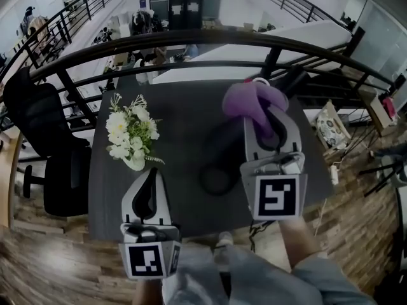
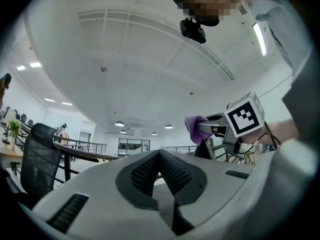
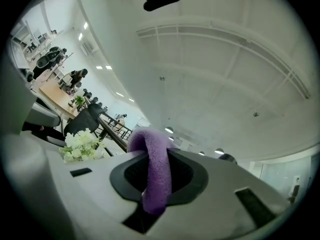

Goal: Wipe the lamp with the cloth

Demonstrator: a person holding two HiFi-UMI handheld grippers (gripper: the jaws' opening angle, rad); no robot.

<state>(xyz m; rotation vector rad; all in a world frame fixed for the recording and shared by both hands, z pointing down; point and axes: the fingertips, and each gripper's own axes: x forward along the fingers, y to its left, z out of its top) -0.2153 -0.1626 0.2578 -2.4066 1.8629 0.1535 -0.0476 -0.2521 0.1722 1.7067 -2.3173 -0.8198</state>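
Right fingers: the right gripper [image 1: 269,121] has its pads [image 3: 189,170] clamped on the purple cloth [image 3: 156,176], nothing else in the bite.
Cloth, long axis: a fuzzy band running straight up the seam between those pads, looping over the tips and curling off to their left.
Cloth, from above: it bunches into a soft lump just beyond the right fingertips and spills to their left side.
Left fingers: the left gripper [image 2: 160,156] has its ribbed pads [image 2: 142,174] pressed together along a closed seam, with nothing between them.
Left gripper, place: low and near the person, well apart from the cloth, tips pointing up and away.
Lamp: there it is, the black lamp [image 1: 205,175], dark on dark. Its round base sits on the table just left of the right gripper's body, behind its fingertips.
Lamp, long axis: the stem leaves the base and runs away from the person toward the right fingertips. Its far end is lost behind cloth and gripper, so I cannot tell whether they touch.
Vase: a small white vase [image 1: 136,164] just ahead of the left fingertips, tilted a little.
Vase, contents: white flowers [image 1: 130,129] with green leaves, fanning away from those tips.
Table: a dark table [image 1: 184,107] under both grippers, with a black railing [image 1: 191,40] past all the fingertips.
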